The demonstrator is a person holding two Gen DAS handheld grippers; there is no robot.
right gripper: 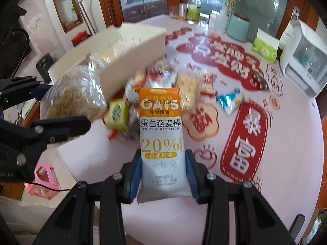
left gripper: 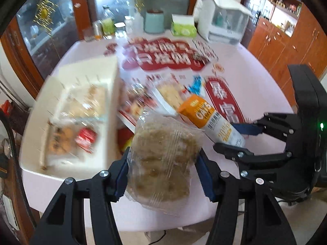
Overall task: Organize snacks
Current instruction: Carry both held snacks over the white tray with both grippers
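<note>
I have both hands loaded: my left gripper [left gripper: 162,175] is clamped on a clear bag of brownish crumbly cakes [left gripper: 163,159], and my right gripper [right gripper: 163,178] is closed on the lower end of an orange-and-white oat stick packet [right gripper: 161,134], both held up off the pink table [left gripper: 245,85]. The white bin [left gripper: 98,94] sits toward the table's left edge, with a few wrapped snacks already lying inside it, while a loose pile of snacks [right gripper: 163,77] lies on the table just beside the bin's right wall, and a blue wrapper [right gripper: 230,100] lies a little apart, toward the middle. I judge this to be the carrying step, between pickup and drop. Next I should swing the cake bag left over the bin's rim and part my jaws once it is above a bare spot, then bring the oat stick across the same way, keeping the two grippers from crowding each other over the bin
</note>
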